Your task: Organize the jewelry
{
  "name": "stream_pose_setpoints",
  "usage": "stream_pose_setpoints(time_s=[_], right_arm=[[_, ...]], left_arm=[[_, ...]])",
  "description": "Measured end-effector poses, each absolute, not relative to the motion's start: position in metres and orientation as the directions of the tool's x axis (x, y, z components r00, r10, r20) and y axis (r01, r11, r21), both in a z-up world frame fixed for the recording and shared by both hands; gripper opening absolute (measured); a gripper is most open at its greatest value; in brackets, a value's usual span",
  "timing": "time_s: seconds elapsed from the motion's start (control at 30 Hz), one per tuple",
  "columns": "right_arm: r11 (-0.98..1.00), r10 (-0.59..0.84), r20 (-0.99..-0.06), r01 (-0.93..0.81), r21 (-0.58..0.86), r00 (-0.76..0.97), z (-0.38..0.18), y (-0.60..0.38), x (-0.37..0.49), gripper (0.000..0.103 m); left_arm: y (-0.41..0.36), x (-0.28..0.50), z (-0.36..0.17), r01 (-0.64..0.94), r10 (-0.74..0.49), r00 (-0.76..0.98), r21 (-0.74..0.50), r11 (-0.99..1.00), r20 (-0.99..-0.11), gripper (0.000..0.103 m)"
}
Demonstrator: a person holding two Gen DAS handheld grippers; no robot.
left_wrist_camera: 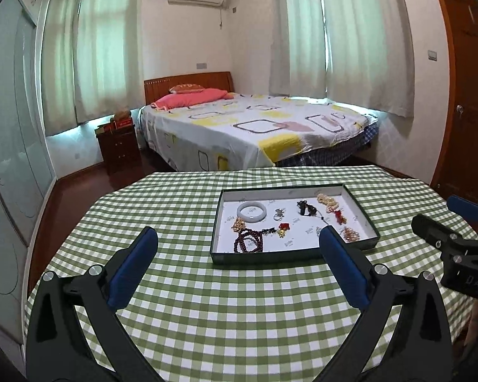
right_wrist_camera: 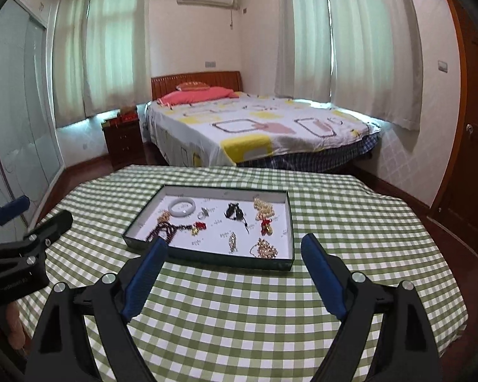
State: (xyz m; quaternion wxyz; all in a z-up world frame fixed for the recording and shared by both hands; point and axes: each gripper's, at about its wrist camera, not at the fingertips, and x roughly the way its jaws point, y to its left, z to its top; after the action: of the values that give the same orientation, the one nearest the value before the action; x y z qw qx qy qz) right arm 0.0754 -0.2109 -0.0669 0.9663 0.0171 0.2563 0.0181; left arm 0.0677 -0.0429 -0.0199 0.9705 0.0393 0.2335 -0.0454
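A shallow dark green tray [left_wrist_camera: 272,256] with a white bottom sits on the checked table and holds several pieces of jewelry: a pale jade bangle [left_wrist_camera: 251,211], a dark red bead string [left_wrist_camera: 248,243], gold chains [left_wrist_camera: 328,200] and a black pendant [left_wrist_camera: 306,208]. The tray [right_wrist_camera: 207,256] shows in the right wrist view too, with the bangle [right_wrist_camera: 182,207]. My left gripper [left_wrist_camera: 239,234] is open and empty, short of the tray's near edge. My right gripper [right_wrist_camera: 234,243] is open and empty, also short of the tray.
The round table has a green and white checked cloth [left_wrist_camera: 207,302]. A bed [left_wrist_camera: 255,127] and a dark nightstand [left_wrist_camera: 118,146] stand beyond it. A wooden door [left_wrist_camera: 471,95] is at the right. The right gripper shows at the right edge of the left wrist view [left_wrist_camera: 446,222].
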Motion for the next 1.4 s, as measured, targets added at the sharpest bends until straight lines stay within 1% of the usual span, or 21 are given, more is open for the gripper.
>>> stream_pose_setpoints(time_s=[0.27,0.5,1.4], right_arm=[[0.999,0.039,-0.421,-0.024,0.040,0.906,-0.040,-0.211,0.043,0.084],[0.999,0.037,-0.385,-0.026,0.033,0.922,-0.031,-0.207,0.025,0.084],[0.999,0.034,-0.373,-0.024,0.030,0.927,-0.029,-0.207,0.019,0.084]], left_arm=[[-0.035,0.036,0.003,0.095,-0.069,0.912,0.045,0.994,-0.403,0.099],[-0.031,0.020,0.013,0.094,-0.074,0.924,0.037,0.995,-0.375,0.099],[-0.034,0.013,0.011,0.100,-0.081,0.923,0.030,0.995,-0.376,0.099]])
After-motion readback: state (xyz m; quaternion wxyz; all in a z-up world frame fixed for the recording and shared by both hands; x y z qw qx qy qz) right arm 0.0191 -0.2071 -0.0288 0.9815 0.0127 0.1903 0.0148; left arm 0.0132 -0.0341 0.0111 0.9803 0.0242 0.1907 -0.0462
